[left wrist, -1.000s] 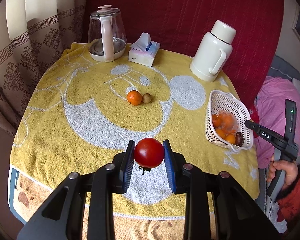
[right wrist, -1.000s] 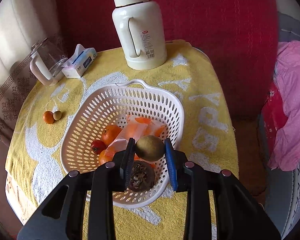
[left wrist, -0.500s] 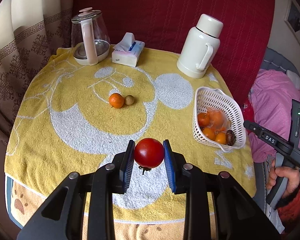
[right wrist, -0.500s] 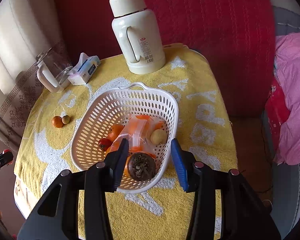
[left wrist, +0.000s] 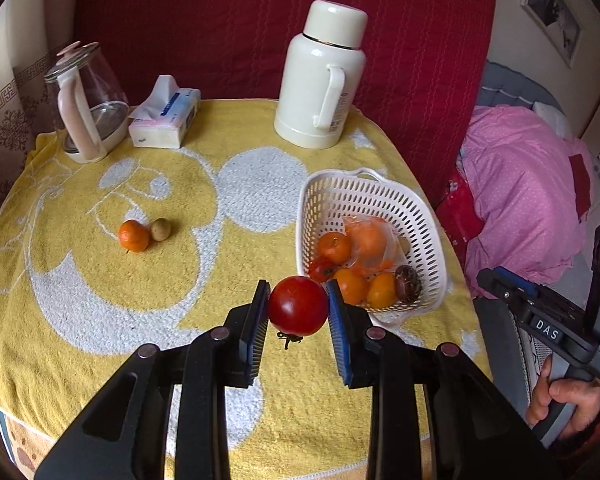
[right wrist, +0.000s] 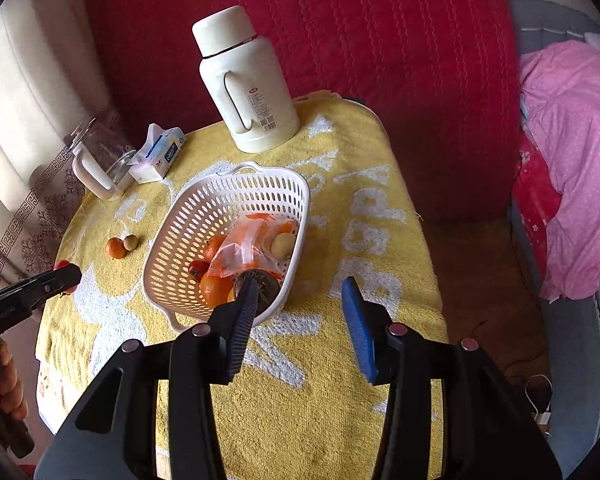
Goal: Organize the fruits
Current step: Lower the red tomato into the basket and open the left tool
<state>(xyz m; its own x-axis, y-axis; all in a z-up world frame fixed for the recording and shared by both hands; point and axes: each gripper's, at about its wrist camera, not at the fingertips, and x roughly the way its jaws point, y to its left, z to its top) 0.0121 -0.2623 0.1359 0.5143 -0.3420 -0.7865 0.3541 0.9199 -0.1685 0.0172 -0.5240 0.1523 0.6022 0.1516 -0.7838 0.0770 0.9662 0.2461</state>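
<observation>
Left wrist view: left hand-held gripper [left wrist: 298, 307] angled down, clamped on round red tomato [left wrist: 298, 306], beside white perforated plastic basket [left wrist: 434, 248]. Right hand-held gripper [right wrist: 298, 310] apart, empty, over bare yellow towel-covered worktop [right wrist: 380, 240].

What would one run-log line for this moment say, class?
left tool: shut on tomato | right tool: open, nothing between | basket: holds fruit | loose: orange, small brown fruit

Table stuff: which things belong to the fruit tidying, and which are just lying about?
Job: tomato in left hand-held gripper; white basket; loose mandarin; small brownish fruit.
Lying about: thermos; glass kettle; tissue pack.
</observation>
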